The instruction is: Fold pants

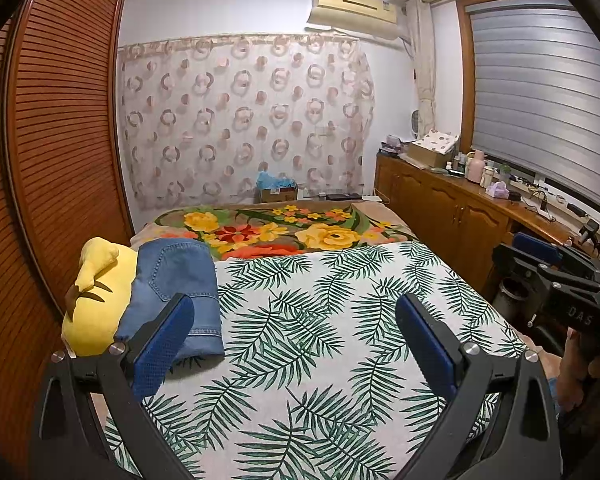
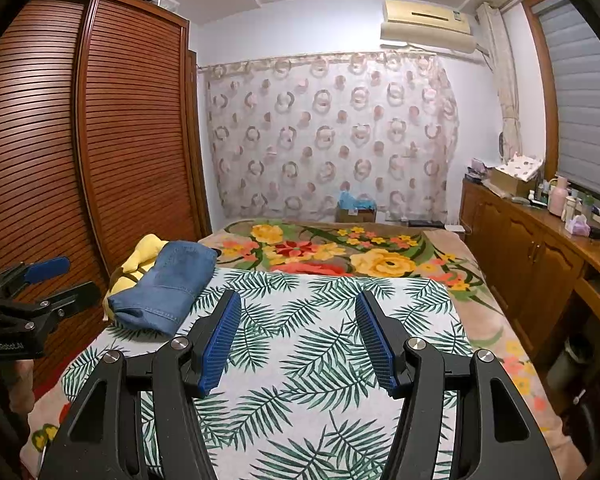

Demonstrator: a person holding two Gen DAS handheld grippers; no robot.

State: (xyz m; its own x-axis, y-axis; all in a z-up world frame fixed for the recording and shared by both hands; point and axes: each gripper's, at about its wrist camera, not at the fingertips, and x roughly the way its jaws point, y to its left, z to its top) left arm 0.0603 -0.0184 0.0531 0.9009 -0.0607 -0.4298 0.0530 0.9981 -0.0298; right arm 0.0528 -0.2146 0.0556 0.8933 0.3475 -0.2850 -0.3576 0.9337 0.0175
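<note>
Folded jeans lie just left of the left gripper.

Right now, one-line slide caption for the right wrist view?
Open right claw above palm-leaf print sheet; folded blue denim pants rest against yellow plush toy.

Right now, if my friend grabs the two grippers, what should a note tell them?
Left gripper: open, empty, above the leaf-print sheet.
Right gripper: open, empty, above the same sheet.
Jeans: folded into a bundle at the sheet's far left corner, leaning on a yellow plush toy.
Done: jeans look folded.
Left: no other pants in view; perhaps tidy the bundle.
</note>
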